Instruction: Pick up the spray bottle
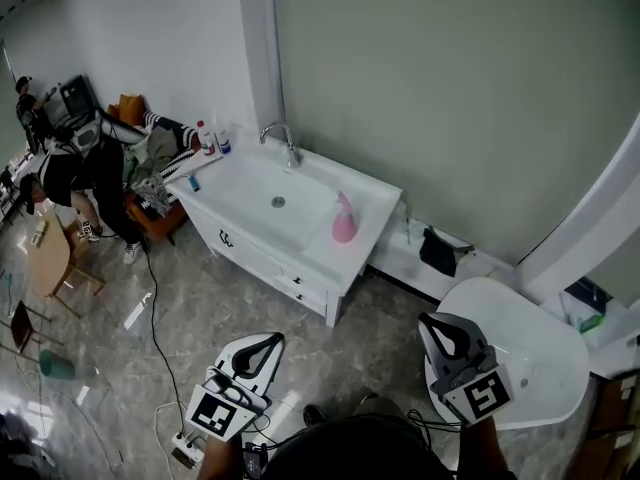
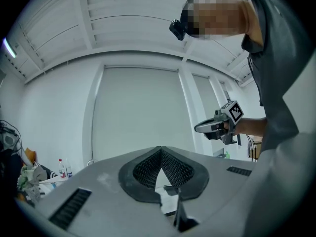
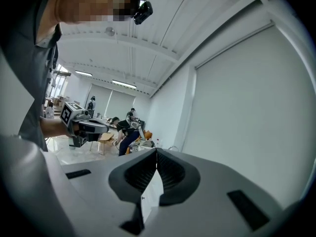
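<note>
The pink spray bottle (image 1: pixel 344 218) stands upright on the right end of the white sink cabinet (image 1: pixel 375 203), beside the basin. Both grippers hang low over the floor, well short of the cabinet. My left gripper (image 1: pixel 271 341) points toward the cabinet's front; its jaws meet at the tip with nothing between them (image 2: pixel 160 149). My right gripper (image 1: pixel 433 325) is over the edge of a white round table, also shut and empty (image 3: pixel 156 151). Each gripper shows in the other's view: the right gripper (image 2: pixel 213 127) and the left gripper (image 3: pixel 87 127). Neither gripper view shows the bottle.
A faucet (image 1: pixel 287 145) and small bottles (image 1: pixel 207 138) stand at the sink's back and left end. A white round table (image 1: pixel 535 353) sits at the right. A black item (image 1: pixel 437 252) lies on a low ledge. A person (image 1: pixel 88 173) bends at the left, by clutter and a cable (image 1: pixel 152 318).
</note>
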Action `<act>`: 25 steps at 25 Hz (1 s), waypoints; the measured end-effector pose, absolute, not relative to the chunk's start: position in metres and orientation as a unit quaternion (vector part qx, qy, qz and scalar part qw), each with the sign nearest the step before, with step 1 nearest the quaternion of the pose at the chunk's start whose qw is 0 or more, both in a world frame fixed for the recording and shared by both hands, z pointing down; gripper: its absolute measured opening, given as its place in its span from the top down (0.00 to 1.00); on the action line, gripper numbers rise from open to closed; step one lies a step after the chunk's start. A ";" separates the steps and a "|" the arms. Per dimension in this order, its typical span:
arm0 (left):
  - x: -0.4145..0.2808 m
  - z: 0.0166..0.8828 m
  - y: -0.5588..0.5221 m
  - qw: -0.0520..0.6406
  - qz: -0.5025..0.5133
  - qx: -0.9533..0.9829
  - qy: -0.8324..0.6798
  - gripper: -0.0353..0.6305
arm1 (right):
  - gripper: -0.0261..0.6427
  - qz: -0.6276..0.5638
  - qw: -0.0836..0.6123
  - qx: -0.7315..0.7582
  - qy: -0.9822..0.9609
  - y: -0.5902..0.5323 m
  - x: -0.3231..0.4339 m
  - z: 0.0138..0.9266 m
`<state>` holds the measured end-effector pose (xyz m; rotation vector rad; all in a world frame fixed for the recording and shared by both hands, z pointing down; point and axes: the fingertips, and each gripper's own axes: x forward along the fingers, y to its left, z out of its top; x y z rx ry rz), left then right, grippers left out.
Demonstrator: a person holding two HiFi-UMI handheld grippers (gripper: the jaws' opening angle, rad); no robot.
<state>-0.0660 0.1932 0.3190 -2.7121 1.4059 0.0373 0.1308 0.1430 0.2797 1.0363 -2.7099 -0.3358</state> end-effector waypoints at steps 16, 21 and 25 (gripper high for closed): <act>-0.021 0.317 0.158 0.014 0.018 -0.858 0.513 0.94 | 0.95 -0.097 0.127 0.298 -0.941 0.069 0.168 0.288; 0.014 0.333 0.145 0.005 0.013 -0.861 0.509 0.94 | 0.95 -0.113 0.131 0.278 -0.945 0.056 0.190 0.293; 0.025 0.333 0.141 -0.023 0.013 -0.855 0.518 0.94 | 0.95 -0.118 0.134 0.271 -0.946 0.047 0.199 0.287</act>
